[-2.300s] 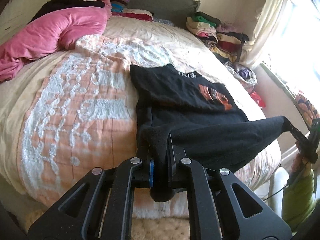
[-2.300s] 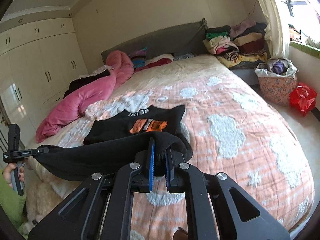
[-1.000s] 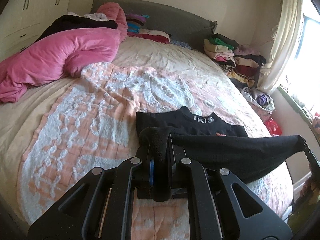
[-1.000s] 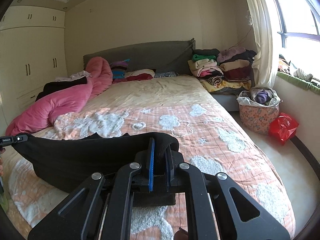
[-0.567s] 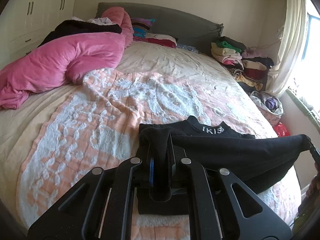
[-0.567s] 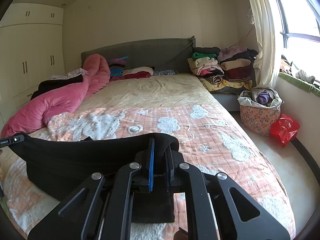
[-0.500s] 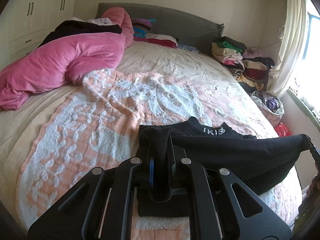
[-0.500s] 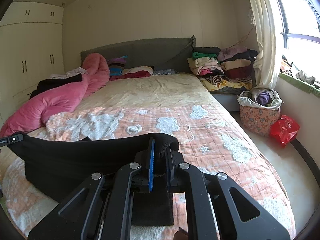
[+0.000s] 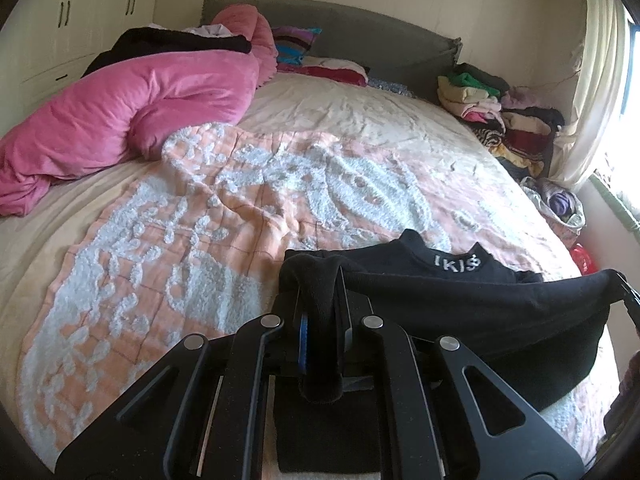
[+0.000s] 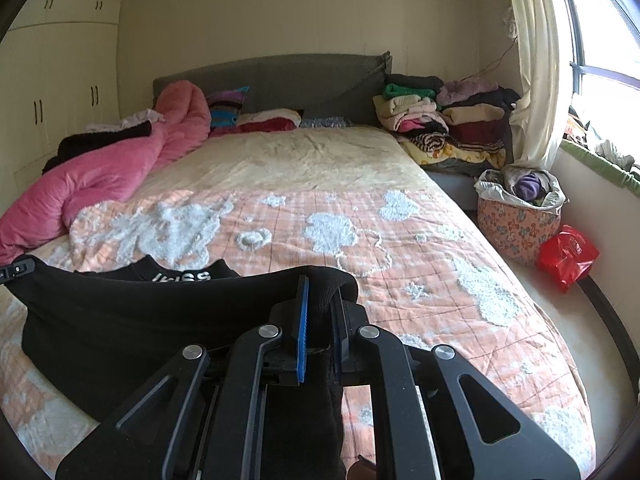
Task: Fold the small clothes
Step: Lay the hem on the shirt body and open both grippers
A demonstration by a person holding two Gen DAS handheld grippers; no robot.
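While both claws are clenched on cloth, the black garment (image 9: 480, 312) hangs stretched between them over the near part of the bed (image 10: 320, 168). Nearest in the left wrist view, the left gripper (image 9: 320, 320) pinches a bunched corner of the fabric between its fingers at 6 o'clock, a fold of it spilling over the fingertips and a flap hanging down below them. From there the held edge runs toward 3 o'clock, where the tip of the right gripper (image 9: 630, 296) shows at the frame's rim, gripping the other corner. In the right wrist view the same holds in mirror: the right gripper (image 10: 320, 316) bites a fold at 6 o'clock, and the taut edge runs out to 9 o'clock, to the left gripper (image 10: 18, 270) at the frame's edge.

Just beyond the lifted edge, the rest of the garment lies flat on the peach and white quilt (image 9: 240, 208), its collar with white lettering (image 9: 456, 262) peeking over the raised fabric. The quilt spreads over the near half of the bed, with a cream sheet farther on.

Farther off, at 10 o'clock in the left view, a pink duvet (image 9: 132, 108) is heaped along the bed's side with dark clothes on top. At 12 o'clock stands the grey headboard (image 10: 272, 76), with a few coloured items at its foot. At 2 o'clock a stack of folded clothes (image 10: 440, 124) sits beside the bed's head, and nearer, by the curtain (image 10: 536, 80), a flowered basket (image 10: 520, 228) stuffed with clothes, with a red bag (image 10: 568, 256) just beside it on the floor.
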